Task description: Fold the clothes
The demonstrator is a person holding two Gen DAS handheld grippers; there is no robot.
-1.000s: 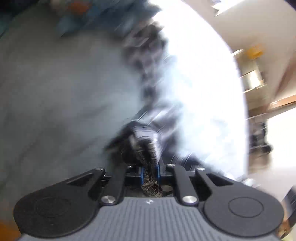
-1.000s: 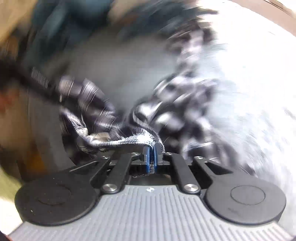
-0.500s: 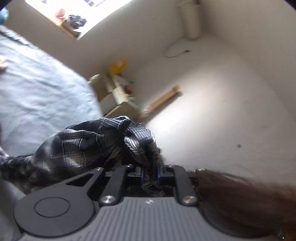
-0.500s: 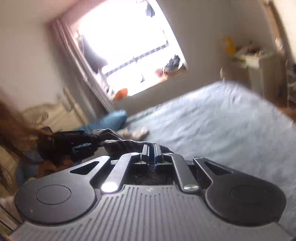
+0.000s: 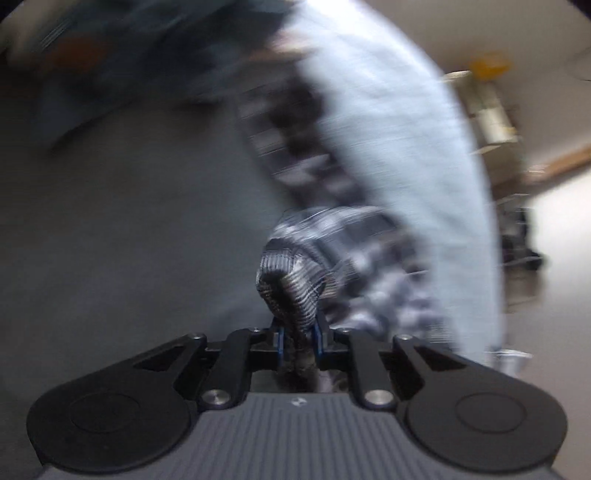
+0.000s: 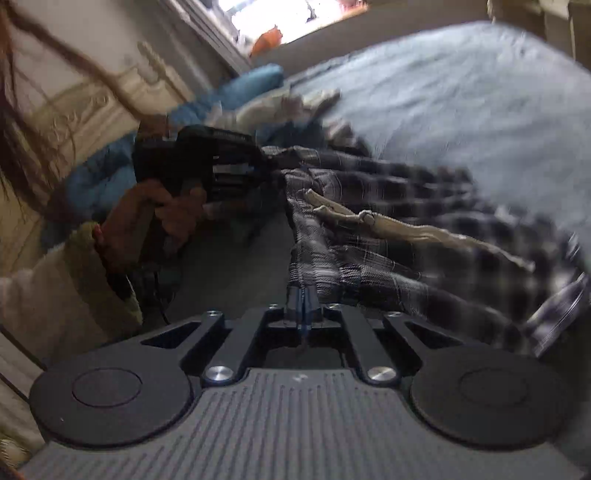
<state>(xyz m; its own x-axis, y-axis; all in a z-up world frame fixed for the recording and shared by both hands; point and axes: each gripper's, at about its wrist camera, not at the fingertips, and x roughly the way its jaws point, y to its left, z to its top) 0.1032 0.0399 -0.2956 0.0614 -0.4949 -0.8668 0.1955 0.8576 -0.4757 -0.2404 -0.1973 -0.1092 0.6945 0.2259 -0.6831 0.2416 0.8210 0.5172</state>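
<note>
A black-and-white plaid garment (image 6: 388,229) with a pale drawstring (image 6: 406,229) hangs stretched between both grippers over the blue-grey bed (image 6: 461,92). My right gripper (image 6: 303,299) is shut on the garment's edge. My left gripper (image 5: 297,334) is shut on a bunched fold of the same plaid garment (image 5: 295,273), which trails off blurred toward the bed. In the right wrist view the left gripper (image 6: 258,166) shows at the left, held by a person's hand (image 6: 155,218), gripping the cloth's far corner.
A blue pillow (image 6: 236,88) and pale clothes (image 6: 284,105) lie at the head of the bed, below a bright window (image 6: 295,14). A carved cream headboard (image 6: 92,107) stands left. Shelving with a yellow object (image 5: 487,66) sits beyond the bed (image 5: 406,129).
Both grippers have swung down from the raised position half a second ago, carrying the plaid garment toward the bed. The cloth is now spread between them instead of bunched up.
</note>
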